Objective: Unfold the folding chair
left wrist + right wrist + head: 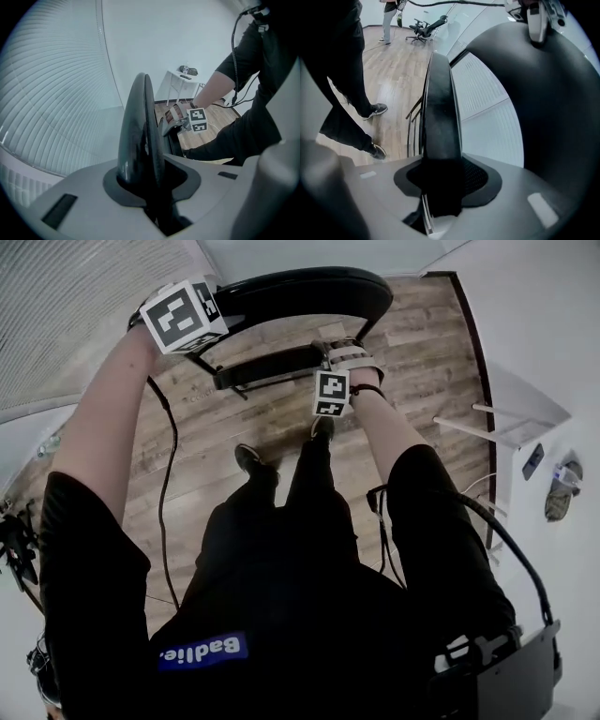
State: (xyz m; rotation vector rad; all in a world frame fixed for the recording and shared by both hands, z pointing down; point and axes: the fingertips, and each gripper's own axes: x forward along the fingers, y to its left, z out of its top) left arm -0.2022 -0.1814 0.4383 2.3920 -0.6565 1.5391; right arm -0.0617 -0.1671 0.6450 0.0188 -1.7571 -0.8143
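Seen from the head view, the chair (309, 287) stands on the floor (422, 343), with the left gripper (208, 322) at its backrest (262, 292) and the right gripper (336, 357) at its seat (267, 368). In the left gripper view the jaws pinch the backrest's edge. In the right gripper view the jaws pinch the seat's edge.

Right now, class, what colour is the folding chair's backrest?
Black, with a slight gloss; the backrest shows best in the head view.

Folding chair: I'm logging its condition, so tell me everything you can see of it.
The folding chair is black and glossy, plastic by its look, with a curved backrest, a flat seat and thin dark tubes. It stands on the wooden floor beside a white blind. The left tool clamps the backrest's top edge, the right tool the seat's edge.
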